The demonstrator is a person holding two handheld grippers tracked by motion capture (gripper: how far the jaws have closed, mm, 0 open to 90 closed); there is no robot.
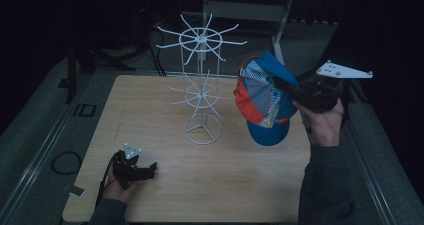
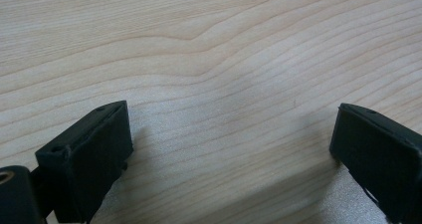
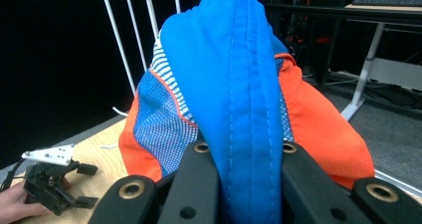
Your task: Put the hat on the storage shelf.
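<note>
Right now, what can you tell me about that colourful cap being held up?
The cap is a fabric baseball cap in blue and orange, with mesh and striped panels and a blue brim hanging downward. It is lifted off the table, close beside the white wire rack. The right gripper is shut on a fold of its blue cloth.

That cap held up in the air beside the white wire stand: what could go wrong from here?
The right gripper pinches only a fold of the cap, so the cap could slip free and drop to the table. The wire stand looks light on its small ring base; a nudge from the cap might tip it. Its thin prongs could snag the cap's mesh.
</note>
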